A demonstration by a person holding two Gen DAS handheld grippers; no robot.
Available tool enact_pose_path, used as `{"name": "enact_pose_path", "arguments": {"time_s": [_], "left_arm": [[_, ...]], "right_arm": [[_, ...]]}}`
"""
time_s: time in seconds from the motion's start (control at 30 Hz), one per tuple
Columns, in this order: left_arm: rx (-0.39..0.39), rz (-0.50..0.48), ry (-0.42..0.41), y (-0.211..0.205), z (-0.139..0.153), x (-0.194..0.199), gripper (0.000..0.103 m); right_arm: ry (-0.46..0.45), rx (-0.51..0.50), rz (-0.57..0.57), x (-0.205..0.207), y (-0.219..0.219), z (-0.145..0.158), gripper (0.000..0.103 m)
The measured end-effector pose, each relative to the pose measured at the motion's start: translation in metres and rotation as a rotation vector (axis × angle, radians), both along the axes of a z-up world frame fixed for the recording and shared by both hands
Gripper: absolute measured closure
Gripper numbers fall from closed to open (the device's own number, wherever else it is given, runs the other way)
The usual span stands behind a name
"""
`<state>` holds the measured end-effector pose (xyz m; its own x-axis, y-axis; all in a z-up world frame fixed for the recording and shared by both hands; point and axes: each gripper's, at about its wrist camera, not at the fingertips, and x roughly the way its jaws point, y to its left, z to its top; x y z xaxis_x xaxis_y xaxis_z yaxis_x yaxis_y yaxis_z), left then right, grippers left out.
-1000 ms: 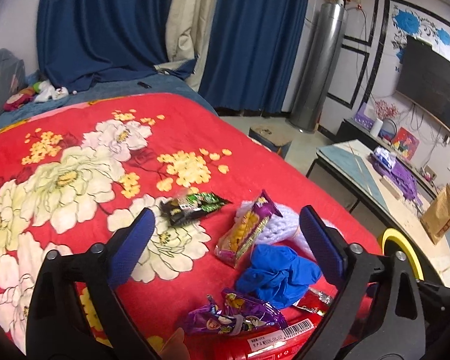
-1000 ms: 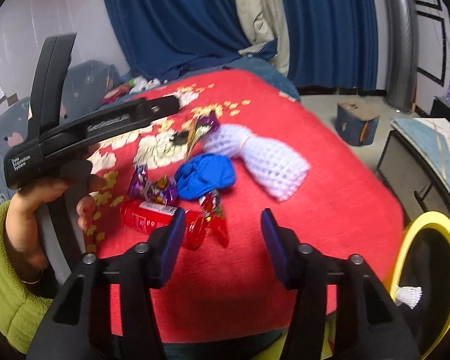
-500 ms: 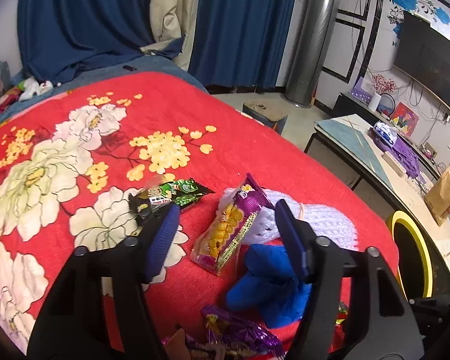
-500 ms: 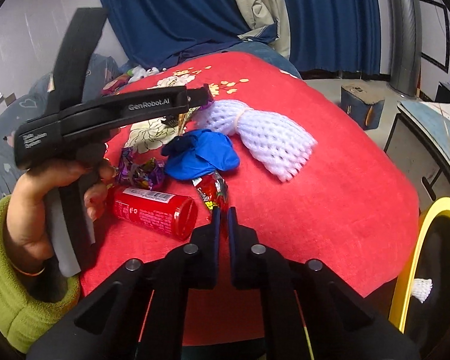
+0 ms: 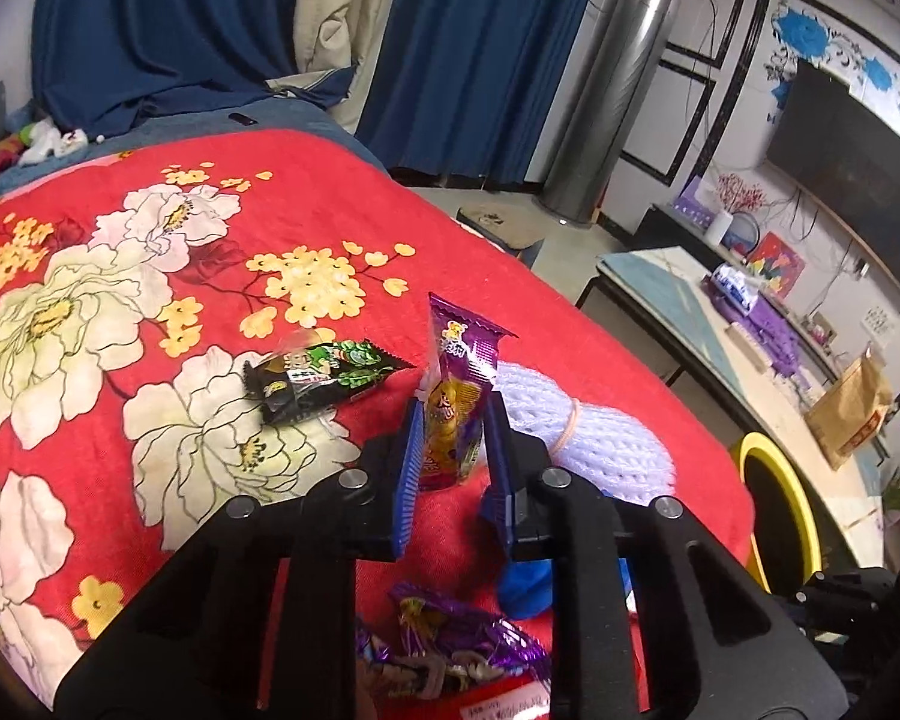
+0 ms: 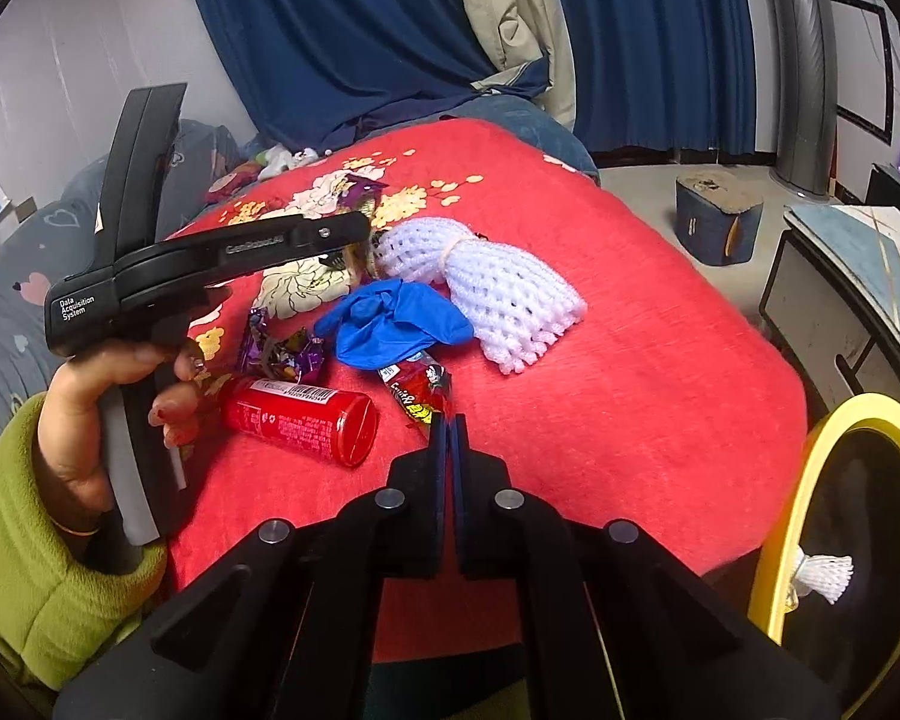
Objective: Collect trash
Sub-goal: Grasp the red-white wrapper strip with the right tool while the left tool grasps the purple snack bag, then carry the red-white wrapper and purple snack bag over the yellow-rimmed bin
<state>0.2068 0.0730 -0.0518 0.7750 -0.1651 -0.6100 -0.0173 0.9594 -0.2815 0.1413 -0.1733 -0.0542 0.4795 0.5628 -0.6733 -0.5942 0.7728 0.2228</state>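
Left wrist view: left gripper clamped on purple snack packet, pads narrow against its sides.
Packet axis: long axis upright, running forward from between the pads, top seal past the tips.
Beyond left claw: green wrapper just ahead-left; white foam net just ahead-right, on red blanket.
Right wrist view: right gripper pinched nearly shut on corner of red sachet.
Sachet axis: slanting ahead-left from tips.
Further out: red can left; blue glove ahead.
Bin: yellow-rimmed bin low right, nearer the right claw; likely drop point.
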Motion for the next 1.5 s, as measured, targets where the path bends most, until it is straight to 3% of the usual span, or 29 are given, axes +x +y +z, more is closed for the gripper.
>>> {"name": "enact_pose_path", "arguments": {"time_s": [0.53,1.5], "left_arm": [[-0.041,-0.034,-0.07,-0.003,0.027,-0.021,0.09],[-0.018,-0.252,-0.124,-0.082,0.049,-0.044,0.09]], "right_arm": [[-0.105,-0.024,0.018,-0.027,-0.021,0.037,0.101],[-0.215,0.018,-0.202,-0.034,-0.105,0.074,0.102]]}}
